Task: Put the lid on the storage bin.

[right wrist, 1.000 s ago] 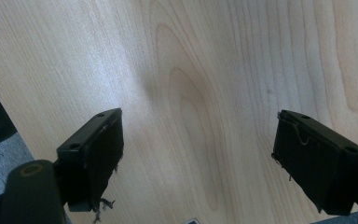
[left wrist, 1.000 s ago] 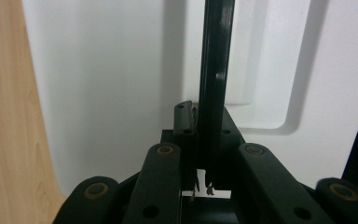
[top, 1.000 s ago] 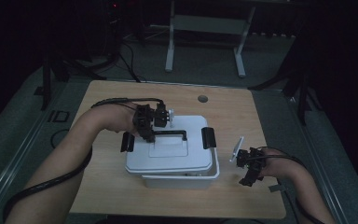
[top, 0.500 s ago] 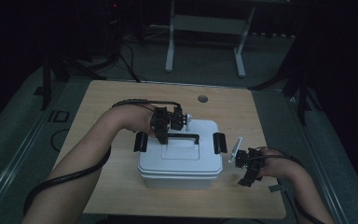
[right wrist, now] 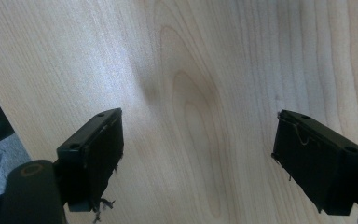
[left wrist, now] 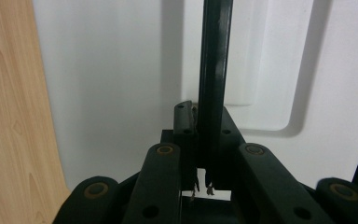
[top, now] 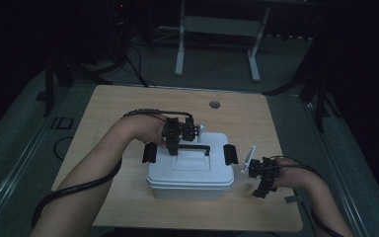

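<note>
A white rectangular plastic storage box (top: pixel 191 173) with a flat lid sits near the middle of the pale wood-grain table (top: pixel 118 106), slightly toward the person's side. A black latch clip (top: pixel 149 152) stands at the box's left end and a matching black latch clip (top: pixel 230 154) at its right end. Along the top of the lid runs a slim black carrying handle (top: pixel 192 148), raised above a shallow recessed panel.

The left claw (top: pixel 173 146) comes in over the left part of the lid, pointing down, and is clamped on the black handle. In the left gripper view the handle bar (left wrist: pixel 213 79) rises straight up between the two black jaws, which are pressed tight against it on both sides, with the white lid (left wrist: pixel 112 84) behind and a strip of the table at the left edge. The left forearm reaches across the table from the lower left, its black cable looping over the tabletop behind it.

The right claw (top: pixel 260 190) rests just beside the right end of the box, apart from it, low over the table near the front right. In the right gripper view its fingers (right wrist: pixel 93 154) stand wide apart with bare wood between them, gripping nothing. A small grey plate sits on top of this gripper.
</note>
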`<act>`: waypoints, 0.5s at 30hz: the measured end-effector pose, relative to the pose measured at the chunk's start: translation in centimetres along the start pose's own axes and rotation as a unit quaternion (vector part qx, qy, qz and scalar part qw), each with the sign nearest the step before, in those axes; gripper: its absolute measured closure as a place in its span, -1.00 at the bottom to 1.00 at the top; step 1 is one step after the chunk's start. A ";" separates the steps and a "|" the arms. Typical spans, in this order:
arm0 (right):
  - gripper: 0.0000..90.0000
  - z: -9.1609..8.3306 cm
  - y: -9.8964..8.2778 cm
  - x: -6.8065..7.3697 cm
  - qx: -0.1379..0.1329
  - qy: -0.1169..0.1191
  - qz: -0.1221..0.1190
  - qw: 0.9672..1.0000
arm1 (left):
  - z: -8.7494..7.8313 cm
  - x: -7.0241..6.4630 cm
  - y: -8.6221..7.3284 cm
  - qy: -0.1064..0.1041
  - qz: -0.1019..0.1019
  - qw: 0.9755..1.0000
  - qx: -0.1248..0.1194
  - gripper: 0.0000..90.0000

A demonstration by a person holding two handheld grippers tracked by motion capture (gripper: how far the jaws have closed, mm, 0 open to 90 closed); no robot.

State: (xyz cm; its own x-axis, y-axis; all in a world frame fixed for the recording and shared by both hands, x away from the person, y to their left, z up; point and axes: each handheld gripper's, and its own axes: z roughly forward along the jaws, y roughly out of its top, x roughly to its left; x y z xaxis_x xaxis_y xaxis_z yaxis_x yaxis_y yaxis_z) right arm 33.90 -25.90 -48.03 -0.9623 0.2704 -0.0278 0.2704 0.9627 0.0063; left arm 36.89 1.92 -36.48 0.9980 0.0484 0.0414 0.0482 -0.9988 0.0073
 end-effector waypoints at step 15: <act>-0.65 0.4 0.4 0.1 0.007 0.001 -0.005 1.000 | 0.6 -0.2 0.1 -0.013 -0.003 1.000 -0.003 0.85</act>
State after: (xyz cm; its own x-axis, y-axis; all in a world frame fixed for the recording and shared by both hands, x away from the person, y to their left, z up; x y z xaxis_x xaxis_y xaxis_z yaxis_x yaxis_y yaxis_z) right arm 33.90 -25.45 -48.48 -0.9651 0.2605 -0.0263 0.2608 0.9654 -0.0071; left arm 36.76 1.85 -37.09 0.9984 0.0545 0.0156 0.0543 -0.9984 0.0129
